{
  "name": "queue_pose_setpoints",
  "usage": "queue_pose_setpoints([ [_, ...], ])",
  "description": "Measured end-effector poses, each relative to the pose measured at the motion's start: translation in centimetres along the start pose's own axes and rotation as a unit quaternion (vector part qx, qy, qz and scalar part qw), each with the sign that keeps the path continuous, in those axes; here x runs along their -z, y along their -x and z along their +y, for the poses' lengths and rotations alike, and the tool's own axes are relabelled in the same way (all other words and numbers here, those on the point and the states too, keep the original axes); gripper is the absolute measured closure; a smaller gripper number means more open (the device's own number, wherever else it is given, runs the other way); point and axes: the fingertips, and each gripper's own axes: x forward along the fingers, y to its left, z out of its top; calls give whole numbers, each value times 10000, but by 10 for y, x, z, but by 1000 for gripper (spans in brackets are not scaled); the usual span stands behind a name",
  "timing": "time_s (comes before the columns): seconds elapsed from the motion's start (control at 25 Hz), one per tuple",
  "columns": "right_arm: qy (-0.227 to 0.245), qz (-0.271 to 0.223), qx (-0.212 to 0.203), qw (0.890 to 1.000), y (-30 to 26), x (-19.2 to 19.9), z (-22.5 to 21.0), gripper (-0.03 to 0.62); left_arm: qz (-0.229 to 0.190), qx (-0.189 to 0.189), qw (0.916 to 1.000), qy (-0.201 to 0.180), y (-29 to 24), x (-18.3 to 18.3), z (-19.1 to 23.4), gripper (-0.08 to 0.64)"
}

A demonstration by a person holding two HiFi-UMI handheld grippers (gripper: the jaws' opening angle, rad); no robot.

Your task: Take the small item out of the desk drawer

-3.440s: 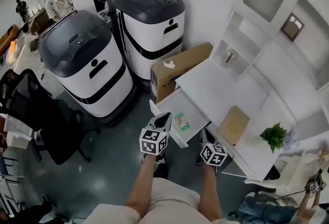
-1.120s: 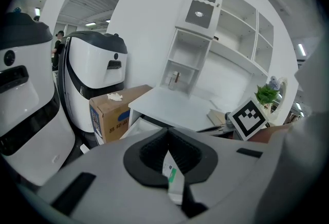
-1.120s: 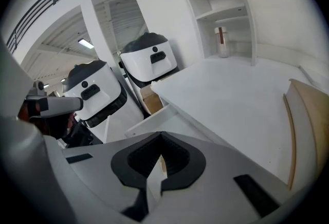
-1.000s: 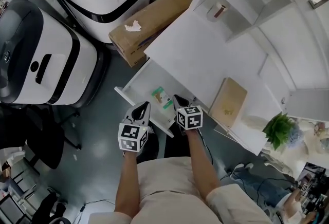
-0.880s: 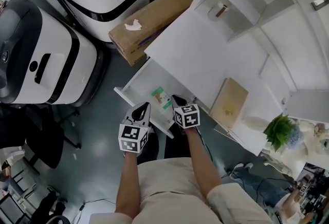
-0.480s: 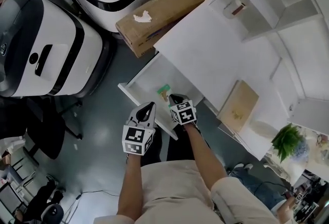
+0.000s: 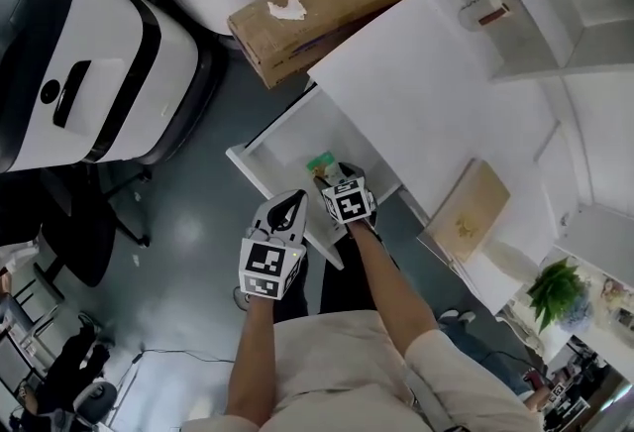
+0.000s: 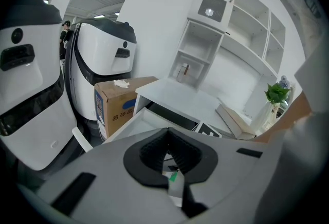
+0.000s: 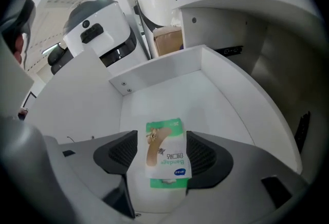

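A small green-and-white bandage packet (image 9: 164,135) lies flat on the floor of the open white desk drawer (image 9: 159,71). My right gripper (image 9: 165,150) is down inside the drawer; its jaws are opening and stand one on each side of the packet, which lies between them. From the head view the right gripper (image 7: 337,174) covers most of the packet (image 7: 319,162), inside the drawer (image 7: 263,180). My left gripper (image 7: 292,204) hovers shut at the drawer's front edge, holding nothing. The left gripper view shows its jaws (image 8: 172,159) closed together.
A cardboard box (image 7: 327,9) and two large white-and-black machines (image 7: 79,54) stand beside the white desk (image 7: 426,73). A tan book (image 7: 468,212) and a green plant (image 7: 555,286) sit on the desk's near end. A shelf unit (image 7: 492,12) rises behind.
My right gripper has moved forward into the drawer and now sits over the packet. The left gripper has stayed by the drawer's front edge. The head view has shifted.
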Motion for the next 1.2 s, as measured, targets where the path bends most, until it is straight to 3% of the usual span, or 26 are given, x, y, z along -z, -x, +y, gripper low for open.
queue_pose_setpoints([
  [0.24, 158, 197, 24, 9997, -22, -2, 9, 239, -48, -100, 9999, 113, 3, -8, 14, 543],
  [0.64, 522, 801, 473, 9943, -45, 12, 4, 210, -222, -355, 9985, 362, 22, -4, 36, 543],
  [0.84, 601, 745, 597, 9936, -47, 12, 3, 213, -316, -366, 9974, 528, 30, 1, 41, 543],
  [1.2, 820, 597, 529, 9934, -37, 7, 9, 230, -320, -352, 9976, 494, 33, -1, 34, 543],
])
